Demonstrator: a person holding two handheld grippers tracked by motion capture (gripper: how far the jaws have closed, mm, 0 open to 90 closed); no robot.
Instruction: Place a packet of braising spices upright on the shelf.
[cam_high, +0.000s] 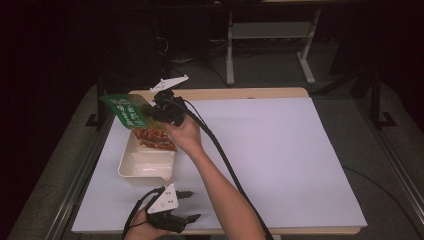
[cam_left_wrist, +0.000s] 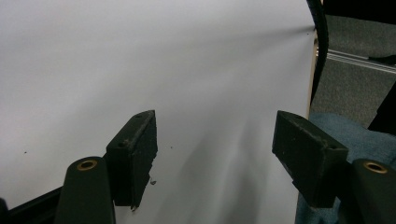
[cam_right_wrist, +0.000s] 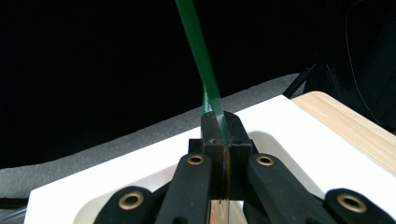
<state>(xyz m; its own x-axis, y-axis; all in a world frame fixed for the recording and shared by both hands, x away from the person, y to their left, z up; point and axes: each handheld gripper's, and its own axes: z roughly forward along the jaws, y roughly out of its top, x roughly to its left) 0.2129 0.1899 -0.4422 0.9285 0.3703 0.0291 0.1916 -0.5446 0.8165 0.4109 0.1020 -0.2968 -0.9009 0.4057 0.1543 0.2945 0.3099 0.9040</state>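
A green snack packet (cam_high: 129, 110) with a clear lower part full of reddish food (cam_high: 156, 138) hangs over the far end of a cream tray (cam_high: 145, 165). My right gripper (cam_high: 152, 114) is shut on the packet's right edge, held above the tray. In the right gripper view the jaws of my right gripper (cam_right_wrist: 225, 133) pinch the packet (cam_right_wrist: 201, 56) edge-on, a thin green strip rising from them. My left gripper (cam_high: 191, 206) rests open near the table's front edge, below the tray. My left gripper (cam_left_wrist: 215, 149) has nothing between its jaws, just the white sheet (cam_left_wrist: 140, 60).
A white sheet (cam_high: 280, 150) covers most of the wooden table (cam_high: 240, 93). A black cable (cam_high: 220, 150) trails from the right gripper along the forearm. Grey floor and a white desk frame (cam_high: 270, 35) lie beyond the table's far edge.
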